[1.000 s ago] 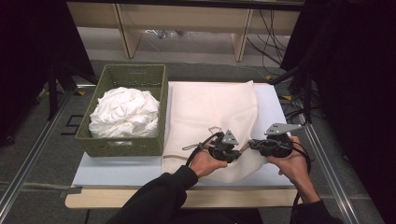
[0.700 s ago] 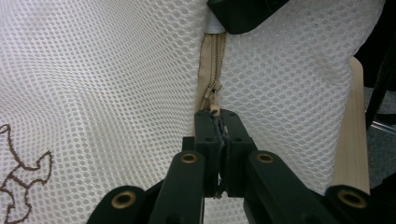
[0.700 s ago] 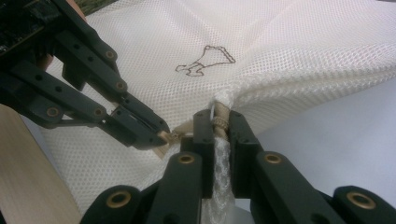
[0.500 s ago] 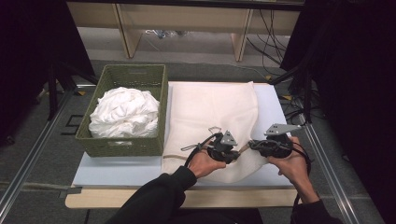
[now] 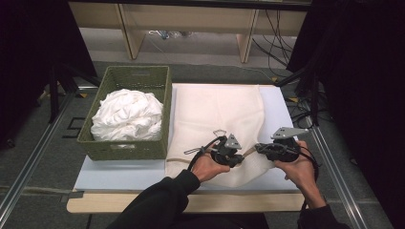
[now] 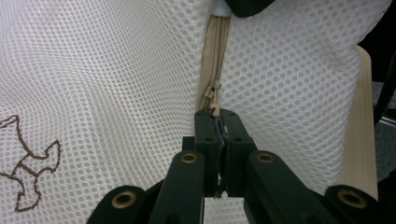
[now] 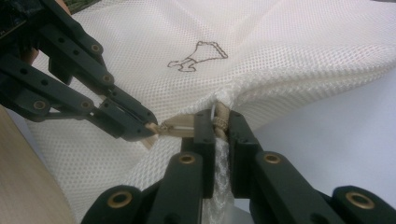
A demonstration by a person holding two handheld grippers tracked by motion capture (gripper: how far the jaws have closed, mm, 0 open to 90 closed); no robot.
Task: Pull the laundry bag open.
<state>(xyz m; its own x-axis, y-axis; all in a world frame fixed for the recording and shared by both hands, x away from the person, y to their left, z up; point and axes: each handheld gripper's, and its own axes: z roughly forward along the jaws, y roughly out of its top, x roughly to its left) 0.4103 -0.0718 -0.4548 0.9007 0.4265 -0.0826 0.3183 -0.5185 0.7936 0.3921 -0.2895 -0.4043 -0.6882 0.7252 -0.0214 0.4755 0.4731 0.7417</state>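
A cream mesh laundry bag (image 5: 217,114) lies flat on the pale board (image 5: 279,102), with a brown outline logo (image 7: 198,56) on it. Its beige zipper (image 6: 212,60) runs along the near edge. My left gripper (image 5: 243,153) is shut on the zipper pull tab (image 6: 215,110), which sticks out between the jaw tips (image 6: 219,116). My right gripper (image 5: 259,148) faces it from the right, shut on the bag's zipper end (image 7: 222,114) and lifting the mesh a little. In the right gripper view the left gripper (image 7: 148,127) pinches the tab just left of my own jaws.
A green woven basket (image 5: 165,114) holding a crumpled white cloth (image 5: 126,114) stands left of the bag. The wooden table edge (image 5: 191,202) runs along the front. Shelf legs and cables (image 5: 272,38) lie beyond the table's far side.
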